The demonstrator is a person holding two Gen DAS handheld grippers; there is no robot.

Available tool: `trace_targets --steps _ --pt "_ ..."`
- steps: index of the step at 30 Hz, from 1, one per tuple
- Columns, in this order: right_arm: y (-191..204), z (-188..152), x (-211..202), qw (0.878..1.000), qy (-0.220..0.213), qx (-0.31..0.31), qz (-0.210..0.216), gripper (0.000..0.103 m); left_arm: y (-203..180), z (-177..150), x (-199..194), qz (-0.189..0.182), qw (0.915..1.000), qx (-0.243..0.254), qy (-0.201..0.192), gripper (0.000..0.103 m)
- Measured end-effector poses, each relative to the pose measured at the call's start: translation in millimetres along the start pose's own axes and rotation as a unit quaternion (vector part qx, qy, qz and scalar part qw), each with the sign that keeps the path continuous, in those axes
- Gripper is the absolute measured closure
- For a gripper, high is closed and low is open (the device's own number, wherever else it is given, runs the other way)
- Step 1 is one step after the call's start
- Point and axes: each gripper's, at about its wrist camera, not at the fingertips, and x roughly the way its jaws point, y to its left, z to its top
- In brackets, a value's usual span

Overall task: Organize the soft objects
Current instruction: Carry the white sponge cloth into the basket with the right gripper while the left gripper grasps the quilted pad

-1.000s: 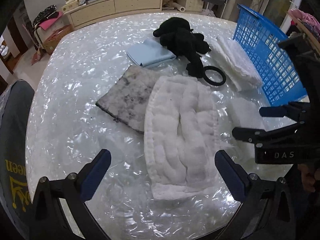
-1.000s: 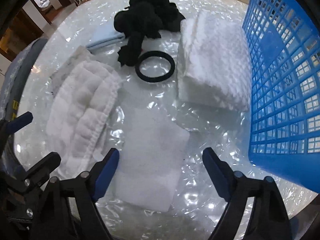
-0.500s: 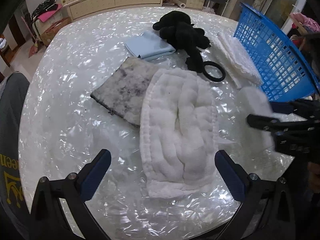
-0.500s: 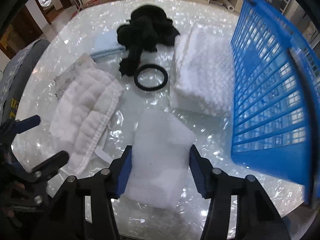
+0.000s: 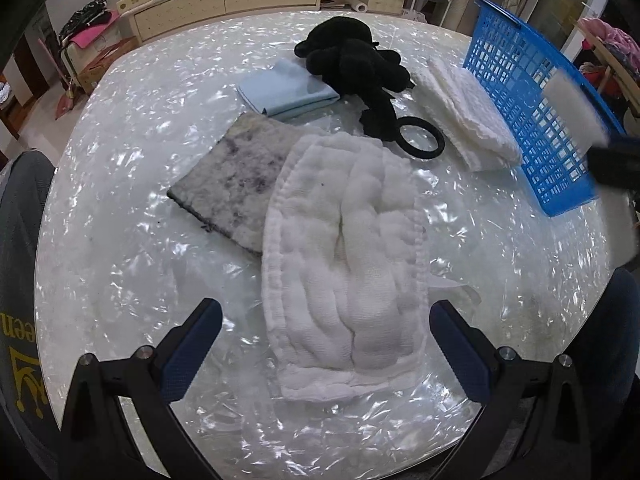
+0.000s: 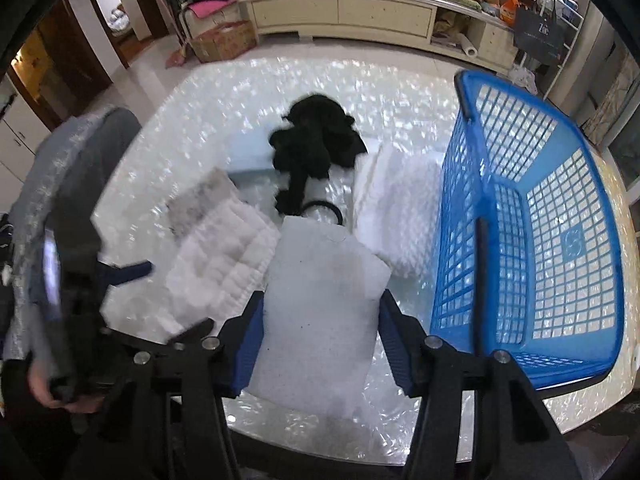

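Note:
My right gripper is shut on a flat white foam pad, which hangs above the table beside the blue basket. In the left wrist view the same white pad shows blurred in front of the blue basket. My left gripper stands open above the near end of a puffy white quilted cloth, not touching it. On the table lie a stained grey cloth, a light blue folded cloth, a black plush toy, a black ring and a folded white towel.
The basket stands at the table's right edge, with nothing seen inside it. A grey chair back stands at the table's left side. A long cabinet and boxes line the far wall. A hand holds the left tool.
The right gripper has shut on the white foam pad and lifted it off the table toward the basket. The left gripper has stayed open over the quilted cloth.

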Motion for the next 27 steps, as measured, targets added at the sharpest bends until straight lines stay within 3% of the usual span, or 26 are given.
trace_targets --steps 4,13,27 --pt "-1 6 -22 1.0 -0.022 -0.002 -0.003 0.051 -3 1 3 -0.002 1.0 0.004 0.002 0.0" --pt "-47 17 -49 0.998 -0.048 0.013 -0.04 0.051 -10 5 14 0.001 0.9999 0.008 0.009 0.0" --pt "-124 20 -31 0.993 -0.023 0.063 -0.095 0.05 -24 15 32 0.02 0.9993 0.016 0.028 0.006"
